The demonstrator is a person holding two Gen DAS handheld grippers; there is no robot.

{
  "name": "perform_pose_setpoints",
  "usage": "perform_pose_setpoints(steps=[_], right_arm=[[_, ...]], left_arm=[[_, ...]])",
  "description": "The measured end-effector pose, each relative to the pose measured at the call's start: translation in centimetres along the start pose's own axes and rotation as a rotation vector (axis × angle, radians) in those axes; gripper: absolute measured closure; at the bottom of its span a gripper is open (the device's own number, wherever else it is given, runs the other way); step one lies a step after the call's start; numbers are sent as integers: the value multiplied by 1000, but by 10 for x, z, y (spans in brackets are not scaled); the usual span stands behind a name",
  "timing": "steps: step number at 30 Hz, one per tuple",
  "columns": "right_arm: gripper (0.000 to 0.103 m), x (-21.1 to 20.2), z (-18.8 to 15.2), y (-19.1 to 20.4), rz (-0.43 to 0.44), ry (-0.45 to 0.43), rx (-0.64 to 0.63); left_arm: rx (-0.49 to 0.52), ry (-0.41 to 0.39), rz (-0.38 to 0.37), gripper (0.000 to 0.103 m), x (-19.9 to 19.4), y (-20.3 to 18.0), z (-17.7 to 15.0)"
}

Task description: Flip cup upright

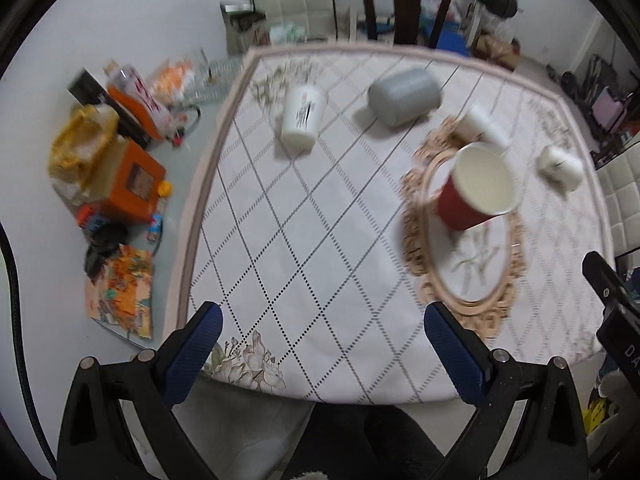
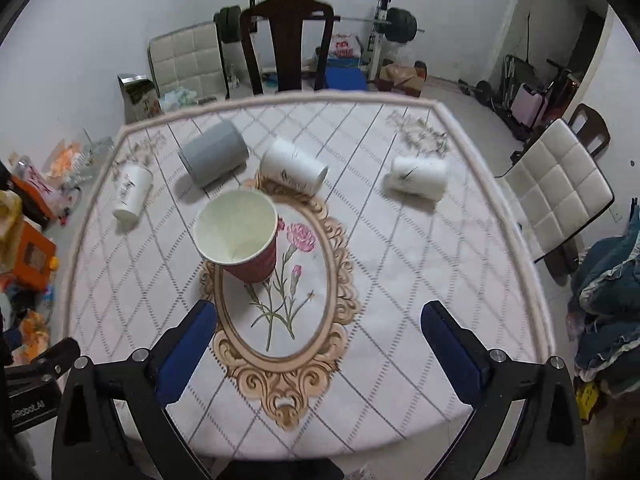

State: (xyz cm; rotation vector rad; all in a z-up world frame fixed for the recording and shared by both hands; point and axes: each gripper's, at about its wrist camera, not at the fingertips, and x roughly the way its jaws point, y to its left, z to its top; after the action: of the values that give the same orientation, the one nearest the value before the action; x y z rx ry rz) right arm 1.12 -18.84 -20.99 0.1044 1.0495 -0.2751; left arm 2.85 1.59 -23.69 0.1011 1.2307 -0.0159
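In the left wrist view, the left tool (image 1: 320,344) is seen spread wide with nothing between its pads, held near the table (image 1: 360,376) edge. The red cup (image 1: 472,188) stands upright on the oval motif (image 1: 468,264), at its far end. Beyond the red cup lie a grey cup (image 1: 404,96) and three white cups on their sides.

In the right wrist view, the right tool (image 2: 320,344) is likewise spread and empty. A white cup (image 2: 292,168) lies just behind the red cup (image 2: 244,236). It is judged to be light, thin-walled paper that crushes easily, so a gentle pinch across the mid-wall is advised.
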Motion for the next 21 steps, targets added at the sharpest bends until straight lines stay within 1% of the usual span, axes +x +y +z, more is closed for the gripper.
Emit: perform_pose_setpoints(steps=[3, 5, 8, 11, 14, 21], right_arm=[[0, -44, 2, -13, 3, -32, -5], [0, -76, 3, -21, -10, -58, -12], [0, -112, 4, -30, -7, -89, -17], [0, -147, 3, -40, 0, -121, -14], [0, -175, 1, -49, 6, -147, -10], [0, -224, -7, -58, 32, -194, -8]], left_arm=[[-5, -73, -19, 0, -48, -7, -7], [-6, -114, -28, 0, -75, -10, -11], [-11, -170, -33, 0, -108, -11, -18], [-19, -212, -37, 0, -133, -12, -25], [-27, -236, -40, 0, -151, -13, -32], [-46, -293, -49, 0, -188, -11, -45]])
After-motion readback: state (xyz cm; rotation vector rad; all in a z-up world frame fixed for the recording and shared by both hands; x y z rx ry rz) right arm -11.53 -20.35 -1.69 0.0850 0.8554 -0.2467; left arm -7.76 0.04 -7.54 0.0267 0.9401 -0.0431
